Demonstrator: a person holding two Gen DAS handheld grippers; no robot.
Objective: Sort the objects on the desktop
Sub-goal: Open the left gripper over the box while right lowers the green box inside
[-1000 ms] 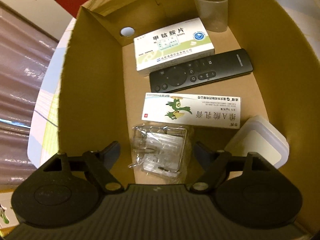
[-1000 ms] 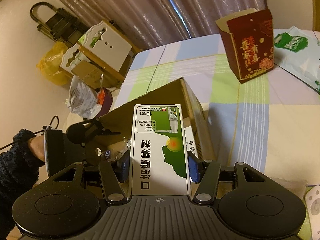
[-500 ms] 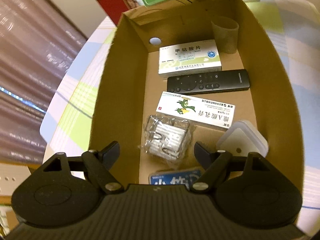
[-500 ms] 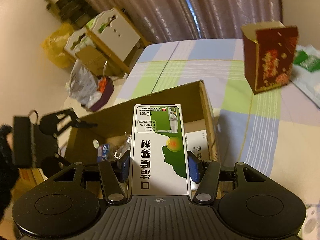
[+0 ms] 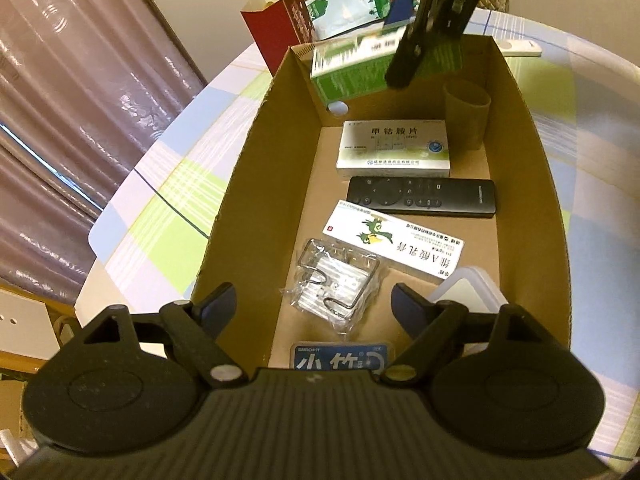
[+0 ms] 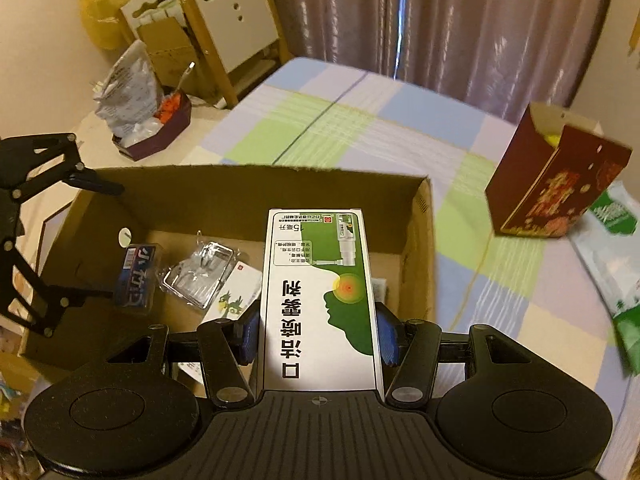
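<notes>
Here we grip a tall green-and-white cardboard medicine box (image 6: 320,300) in our right claw (image 6: 316,334), the blue pads clamped on its two long sides; it shows black printed characters and a green head silhouette with a red-and-yellow spot at the throat. The box hangs above the open brown cardboard carton (image 6: 426,248), over the carton's end nearest that claw. From the left wrist view the same box (image 5: 352,68) appears blurred at 12 o'clock, over the carton's far wall.

Our left claw (image 5: 312,306) is spread wide and grasps nothing, hovering above the opposite end of the carton (image 5: 256,208). Between its fingers lies a crinkled clear plastic packet holding bent metal wire hooks (image 5: 336,284). At 6 o'clock from the packet sits a small blue labelled pack (image 5: 340,356). At 1 o'clock from it lies a long white box with a green bird print (image 5: 394,242), then a flat black remote control (image 5: 422,196), then a white-and-green medicine carton (image 5: 394,148). A brownish translucent plastic cup (image 5: 466,114) stands upright at the far right corner, and a frosted square plastic lid (image 5: 468,290) rests by the right wall.

The carton sits on a counter covered with a glossy checked cloth in green, blue and lilac (image 6: 360,120). A dark red gift box (image 6: 556,184) stands at 2 o'clock.
</notes>
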